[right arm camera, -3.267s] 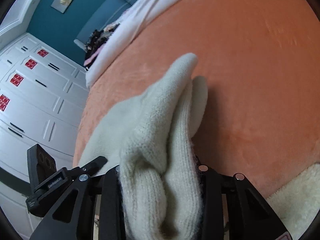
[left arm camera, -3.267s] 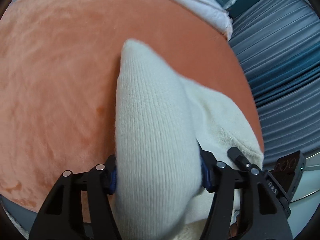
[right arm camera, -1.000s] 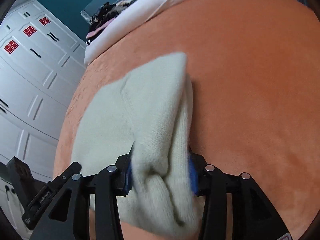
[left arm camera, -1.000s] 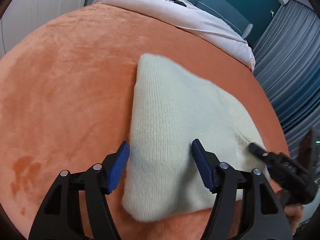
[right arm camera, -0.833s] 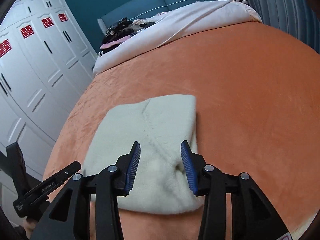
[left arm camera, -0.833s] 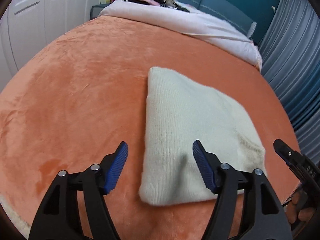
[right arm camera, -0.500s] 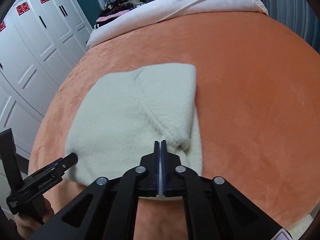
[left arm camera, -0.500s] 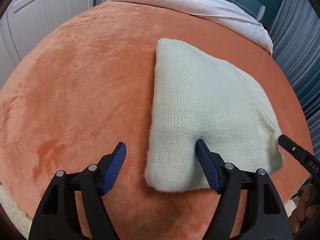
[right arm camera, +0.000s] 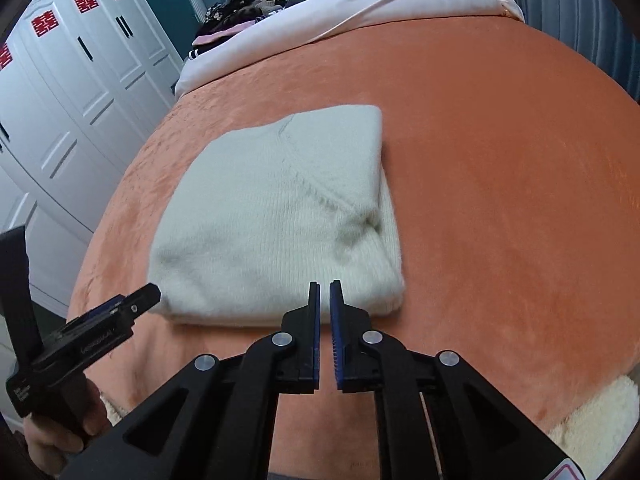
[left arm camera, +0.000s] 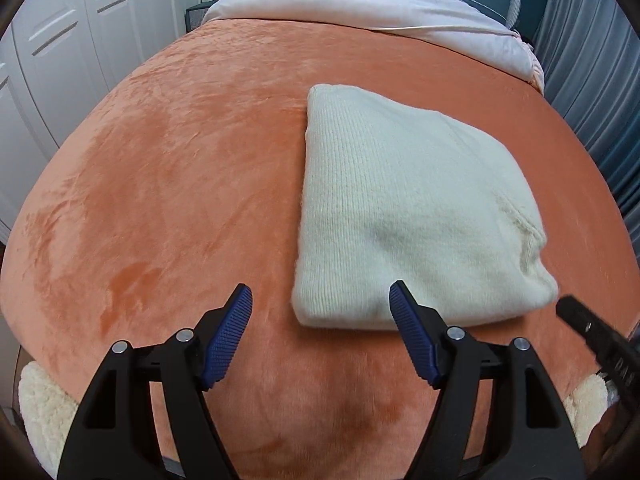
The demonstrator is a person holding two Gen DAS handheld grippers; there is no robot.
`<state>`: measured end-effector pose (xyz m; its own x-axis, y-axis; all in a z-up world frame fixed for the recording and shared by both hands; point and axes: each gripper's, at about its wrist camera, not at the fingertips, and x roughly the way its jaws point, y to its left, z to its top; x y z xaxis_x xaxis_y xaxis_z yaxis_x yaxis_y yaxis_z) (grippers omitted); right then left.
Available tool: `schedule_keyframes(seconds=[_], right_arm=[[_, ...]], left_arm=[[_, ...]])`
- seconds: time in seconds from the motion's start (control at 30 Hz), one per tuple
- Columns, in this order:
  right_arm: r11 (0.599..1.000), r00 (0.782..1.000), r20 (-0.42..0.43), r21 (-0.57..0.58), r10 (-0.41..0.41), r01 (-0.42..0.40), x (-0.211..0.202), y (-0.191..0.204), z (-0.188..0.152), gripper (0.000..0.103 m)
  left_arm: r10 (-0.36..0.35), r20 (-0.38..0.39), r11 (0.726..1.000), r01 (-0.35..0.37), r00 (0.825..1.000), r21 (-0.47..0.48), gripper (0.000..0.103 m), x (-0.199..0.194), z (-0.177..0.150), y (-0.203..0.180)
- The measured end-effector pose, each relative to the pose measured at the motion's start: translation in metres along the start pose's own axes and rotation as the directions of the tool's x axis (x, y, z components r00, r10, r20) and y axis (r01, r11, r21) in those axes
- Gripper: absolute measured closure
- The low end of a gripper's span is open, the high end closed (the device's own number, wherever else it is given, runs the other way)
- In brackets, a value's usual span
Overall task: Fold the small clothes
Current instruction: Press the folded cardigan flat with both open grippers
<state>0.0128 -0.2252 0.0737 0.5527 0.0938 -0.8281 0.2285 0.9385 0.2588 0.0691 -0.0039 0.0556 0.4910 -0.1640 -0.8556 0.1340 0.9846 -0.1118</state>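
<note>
A cream knitted garment (left arm camera: 412, 216) lies folded into a flat rectangle on the orange blanket (left arm camera: 168, 184). It also shows in the right wrist view (right arm camera: 280, 220). My left gripper (left arm camera: 320, 304) is open and empty, just short of the garment's near edge. My right gripper (right arm camera: 325, 294) is nearly shut with a thin gap, holds nothing, and sits just short of the garment's near right corner. The left gripper also shows at the left of the right wrist view (right arm camera: 132, 304), and the right gripper's tip shows in the left wrist view (left arm camera: 580, 320).
A white duvet (left arm camera: 360, 4) with a pile of dark clothes (right arm camera: 240, 8) lies at the bed's far end. White wardrobe doors (right arm camera: 72, 92) stand on the left and grey curtains (left arm camera: 592, 72) on the right. A cream fleece edge (right arm camera: 592, 420) hangs at the near side.
Both grippers let go of the garment, which now lies flat and folded. Both pulled back toward the near edge. The right gripper closed, then parted slightly.
</note>
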Motion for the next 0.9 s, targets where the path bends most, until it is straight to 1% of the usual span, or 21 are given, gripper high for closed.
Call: schedule_keyframes(seconds=[0.1, 0.13, 0.17, 0.2, 0.23, 0.27, 0.4, 0.43, 0.47, 0.57, 0.67, 0.73, 0.77, 0.8, 0.9], right_arm=[[0.999, 0.999, 0.005, -0.03, -0.039, 0.04, -0.004, 0.006, -0.022, 0.092], [0.998, 0.998, 0.005, -0.038, -0.056, 0.056, -0.005, 0.007, -0.029, 0.09], [0.997, 0.998, 0.003, -0.043, -0.068, 0.069, -0.006, 0.009, -0.035, 0.086], [0.996, 0.997, 0.002, -0.043, -0.075, 0.075, -0.008, 0.005, -0.04, 0.083], [0.996, 0.997, 0.006, -0.041, -0.083, 0.083, -0.007, 0.004, -0.044, 0.078], [0.995, 0.995, 0.016, -0.042, -0.095, 0.096, -0.005, 0.002, -0.051, 0.072], [0.989, 0.99, 0.031, -0.039, -0.141, 0.142, 0.0, -0.004, -0.07, 0.06], [0.988, 0.988, 0.034, -0.031, -0.153, 0.154, 0.001, -0.006, -0.075, 0.052], [0.987, 0.986, 0.042, -0.022, -0.159, 0.16, 0.001, -0.008, -0.079, 0.045], [0.982, 0.978, 0.084, 0.0, -0.19, 0.191, 0.002, -0.011, -0.088, 0.036], [0.979, 0.974, 0.095, -0.014, -0.203, 0.206, 0.005, -0.013, -0.098, 0.034], [0.98, 0.976, 0.092, -0.013, -0.198, 0.2, 0.008, -0.014, -0.099, 0.034], [0.98, 0.976, 0.098, -0.009, -0.195, 0.196, 0.009, -0.014, -0.1, 0.034], [0.98, 0.975, 0.105, -0.004, -0.196, 0.197, 0.01, -0.013, -0.101, 0.034], [0.981, 0.975, 0.11, -0.005, -0.194, 0.196, 0.015, -0.01, -0.102, 0.034]], left_arm=[[0.015, 0.002, 1.0, -0.015, 1.0, 0.014, 0.033, -0.005, -0.012, -0.004], [0.018, 0.002, 1.0, -0.018, 1.0, 0.019, 0.033, -0.007, -0.015, -0.005], [0.026, 0.003, 0.999, -0.026, 1.0, 0.026, 0.032, -0.008, -0.021, -0.006], [0.035, 0.006, 0.999, -0.035, 0.999, 0.033, 0.029, -0.008, -0.025, -0.007], [0.045, 0.011, 0.998, -0.045, 0.999, 0.042, 0.026, -0.008, -0.029, -0.008], [0.054, 0.014, 0.997, -0.055, 0.998, 0.052, 0.026, -0.008, -0.035, -0.01], [0.088, 0.014, 0.994, -0.089, 0.996, 0.07, 0.025, -0.003, -0.053, -0.012], [0.092, 0.02, 0.993, -0.093, 0.996, 0.068, 0.025, -0.002, -0.056, -0.012], [0.098, 0.028, 0.993, -0.099, 0.995, 0.07, 0.025, -0.001, -0.061, -0.012], [0.111, 0.044, 0.99, -0.115, 0.993, 0.084, 0.025, 0.004, -0.071, -0.013], [0.119, 0.054, 0.987, -0.124, 0.991, 0.104, 0.025, 0.009, -0.08, -0.016], [0.121, 0.053, 0.986, -0.126, 0.991, 0.109, 0.025, 0.014, -0.086, -0.015], [0.121, 0.048, 0.986, -0.126, 0.991, 0.106, 0.023, 0.016, -0.089, -0.014], [0.121, 0.047, 0.987, -0.126, 0.991, 0.1, 0.018, 0.018, -0.091, -0.012], [0.113, 0.068, 0.989, -0.118, 0.991, 0.086, 0.015, 0.018, -0.096, -0.007]])
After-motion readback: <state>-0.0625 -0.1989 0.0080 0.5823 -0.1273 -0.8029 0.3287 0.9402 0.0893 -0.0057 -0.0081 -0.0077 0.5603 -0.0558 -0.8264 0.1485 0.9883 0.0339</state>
